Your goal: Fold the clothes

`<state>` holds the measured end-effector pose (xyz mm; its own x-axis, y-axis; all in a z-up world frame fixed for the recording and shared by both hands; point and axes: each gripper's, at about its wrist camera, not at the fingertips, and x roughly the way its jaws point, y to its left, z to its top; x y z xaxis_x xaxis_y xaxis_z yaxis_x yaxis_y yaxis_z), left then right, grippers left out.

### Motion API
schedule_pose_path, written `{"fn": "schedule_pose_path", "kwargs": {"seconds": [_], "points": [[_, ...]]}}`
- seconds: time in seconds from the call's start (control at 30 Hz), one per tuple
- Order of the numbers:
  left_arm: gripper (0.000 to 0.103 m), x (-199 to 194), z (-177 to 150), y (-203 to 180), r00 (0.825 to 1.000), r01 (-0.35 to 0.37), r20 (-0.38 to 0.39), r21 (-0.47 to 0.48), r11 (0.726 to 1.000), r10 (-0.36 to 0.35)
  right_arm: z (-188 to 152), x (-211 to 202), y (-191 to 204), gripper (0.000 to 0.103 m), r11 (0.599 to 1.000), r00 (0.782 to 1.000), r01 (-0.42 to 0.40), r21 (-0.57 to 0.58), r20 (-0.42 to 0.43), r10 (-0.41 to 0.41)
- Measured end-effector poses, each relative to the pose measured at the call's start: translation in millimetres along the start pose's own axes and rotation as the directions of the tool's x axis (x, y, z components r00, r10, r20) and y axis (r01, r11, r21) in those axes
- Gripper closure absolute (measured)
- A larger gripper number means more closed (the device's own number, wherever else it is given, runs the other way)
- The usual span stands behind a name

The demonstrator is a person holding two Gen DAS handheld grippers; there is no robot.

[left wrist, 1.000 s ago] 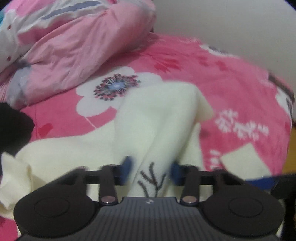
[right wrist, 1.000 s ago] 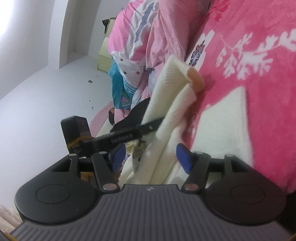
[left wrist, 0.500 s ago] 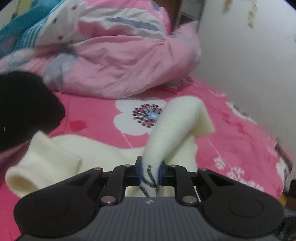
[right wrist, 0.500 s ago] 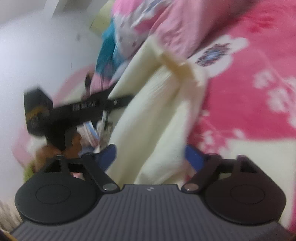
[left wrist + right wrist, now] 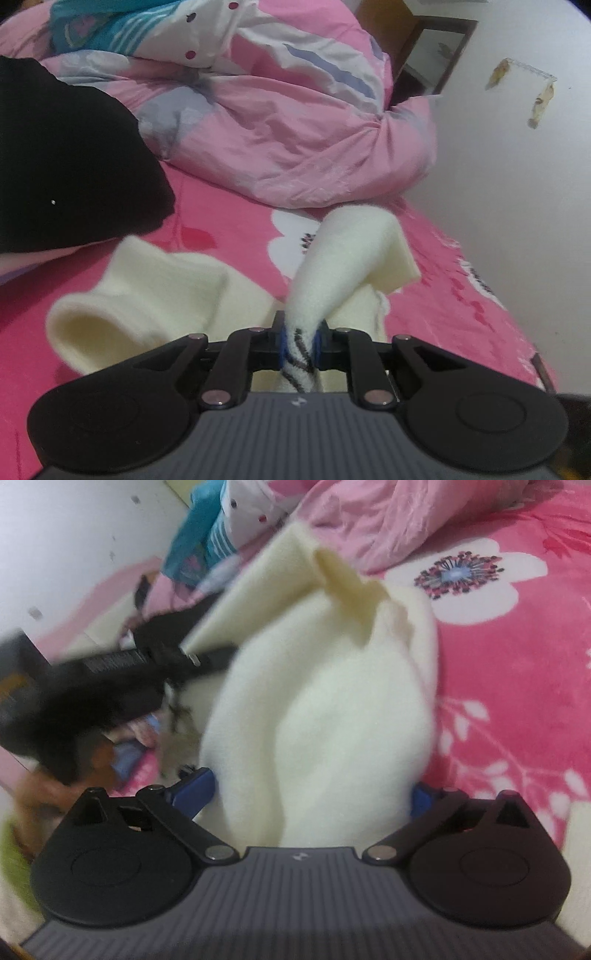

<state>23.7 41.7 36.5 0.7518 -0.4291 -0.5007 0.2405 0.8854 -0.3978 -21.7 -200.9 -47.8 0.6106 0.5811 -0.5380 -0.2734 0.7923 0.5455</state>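
A: Left wrist view first. What have the left tongs [image 5: 298, 345] got?

B: They are clenched on a pinch of the cream sweater [image 5: 343, 258], right where dark stitched lines cross the knit. The fabric rises from the blue pads in a cone.

A: And around them?

B: A sleeve [image 5: 122, 295] of the same sweater lies to the left with its cuff gaping open. All of it rests on the bed [image 5: 443, 295], on a pink sheet printed with white flowers. A black garment [image 5: 70, 155] sits toward the bed's left edge, and a crumpled pink duvet [image 5: 295, 140] is heaped at the far end, against the white wall [image 5: 517, 166].

A: Right wrist view?

B: The right tongs [image 5: 312, 794] are spread wide, their blue pads on either side of a thick bulge of the sweater [image 5: 321, 720]; they are not pinching it. The picture is blurred. The other gripper shows as a dark smear on the left, with sweater cloth at its tip.
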Motion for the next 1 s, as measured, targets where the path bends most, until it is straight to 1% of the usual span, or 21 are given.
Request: {"fn": "schedule_pose_path", "kwargs": {"seconds": [0.03, 0.07, 0.1, 0.13, 0.17, 0.2, 0.23, 0.3, 0.4, 0.47, 0.5, 0.53, 0.67, 0.73, 0.8, 0.83, 0.87, 0.9, 0.93, 0.97, 1.0], "points": [[0.084, -5.1, -0.5, 1.6, 1.000, 0.010, 0.013, 0.000, 1.000, -0.010, -3.9, 1.9, 1.8, 0.004, 1.000, 1.000, 0.017, -0.013, 0.006, -0.017], [0.078, -10.2, -1.0, 3.1, 0.999, 0.021, 0.025, -0.001, 1.000, -0.021, -7.1, 3.2, 3.3, 0.009, 0.999, 0.999, 0.034, -0.024, 0.013, -0.034], [0.072, -15.4, -1.5, 4.7, 0.999, 0.031, 0.038, -0.001, 1.000, -0.031, -7.7, 2.1, 3.6, 0.017, 0.999, 0.999, 0.048, -0.026, 0.020, -0.047], [0.069, -20.5, -2.1, 6.3, 0.998, 0.041, 0.050, -0.001, 0.999, -0.041, -8.0, 0.1, 2.6, 0.022, 0.998, 0.998, 0.060, -0.024, 0.025, -0.060], [0.061, -26.4, -2.5, 8.6, 0.997, 0.047, 0.065, -0.003, 0.999, -0.046, -8.5, -2.0, 1.5, 0.031, 0.997, 0.997, 0.070, -0.021, 0.030, -0.070], [0.054, -36.4, -2.7, 14.7, 0.995, 0.027, 0.093, -0.014, 1.000, -0.025, -9.4, -4.3, -0.3, 0.038, 0.997, 0.997, 0.072, -0.015, 0.034, -0.071], [0.052, -44.8, -3.6, 20.8, 0.994, 0.009, 0.113, -0.028, 1.000, -0.006, -10.2, -5.2, -1.9, 0.042, 0.997, 0.997, 0.071, -0.011, 0.036, -0.070], [0.050, -45.3, -12.9, 32.1, 0.997, -0.006, 0.071, -0.073, 0.997, 0.011, -12.1, -6.9, -4.8, 0.051, 0.998, 0.997, 0.070, -0.004, 0.041, -0.070], [0.047, -45.9, -26.7, 48.9, 0.999, -0.033, 0.006, -0.138, 0.990, 0.034, -16.1, -9.3, -7.8, 0.058, 0.998, 0.997, 0.067, 0.006, 0.045, -0.067], [0.041, -46.4, -36.0, 60.2, 0.998, -0.053, -0.038, -0.181, 0.982, 0.046, -18.7, -12.4, -10.4, 0.060, 0.998, 0.997, 0.060, 0.032, 0.044, -0.061], [0.036, -46.6, -40.6, 65.8, 0.997, -0.063, -0.060, -0.202, 0.977, 0.052, -19.6, -13.7, -12.0, 0.060, 0.997, 0.998, 0.054, 0.048, 0.041, -0.056], [0.034, -46.8, -45.2, 71.5, 0.995, -0.074, -0.083, -0.222, 0.972, 0.057, -18.9, -14.3, -14.7, 0.059, 0.996, 0.999, 0.036, 0.078, 0.034, -0.039], [0.025, -46.8, -63.3, 93.0, 0.983, -0.118, -0.171, -0.298, 0.947, 0.069, -14.9, -14.6, -26.7, 0.038, 0.975, 0.999, -0.047, 0.217, -0.001, 0.048], [0.025, -36.8, -67.7, 92.6, 0.981, -0.099, -0.192, -0.313, 0.945, 0.039, -12.7, -13.2, -32.0, 0.032, 0.955, 0.995, -0.088, 0.283, -0.018, 0.097], [0.025, -26.7, -72.1, 92.2, 0.977, -0.080, -0.213, -0.328, 0.941, 0.009, -13.0, -6.1, -27.2, 0.023, 0.962, 0.993, -0.093, 0.258, -0.050, 0.109], [0.025, -21.7, -74.3, 92.0, 0.975, -0.071, -0.223, -0.336, 0.939, -0.006, -13.5, -0.9, -24.1, 0.022, 0.967, 0.991, -0.094, 0.237, -0.066, 0.112], [0.025, -17.4, -76.3, 91.7, 0.973, -0.061, -0.231, -0.344, 0.937, -0.021, -13.9, 3.2, -22.0, 0.022, 0.970, 0.992, -0.087, 0.225, -0.069, 0.105], [0.028, -17.0, -77.4, 90.8, 0.973, -0.048, -0.229, -0.352, 0.935, -0.037, -13.5, 7.0, -20.3, 0.028, 0.973, 0.993, -0.080, 0.217, -0.072, 0.097], [0.030, -15.9, -79.7, 90.3, 0.971, -0.024, -0.230, -0.367, 0.930, -0.066, -10.8, 9.1, -20.1, 0.036, 0.973, 0.993, -0.070, 0.219, -0.074, 0.088], [0.031, -14.8, -82.0, 89.7, 0.968, 0.000, -0.231, -0.383, 0.924, -0.096, -8.0, 11.1, -19.8, 0.049, 0.973, 0.994, -0.061, 0.222, -0.076, 0.080], [0.031, -13.7, -84.3, 88.8, 0.965, 0.024, -0.231, -0.396, 0.918, -0.124, -5.3, 13.0, -20.1, 0.057, 0.972, 0.994, -0.058, 0.227, -0.076, 0.077]]}}
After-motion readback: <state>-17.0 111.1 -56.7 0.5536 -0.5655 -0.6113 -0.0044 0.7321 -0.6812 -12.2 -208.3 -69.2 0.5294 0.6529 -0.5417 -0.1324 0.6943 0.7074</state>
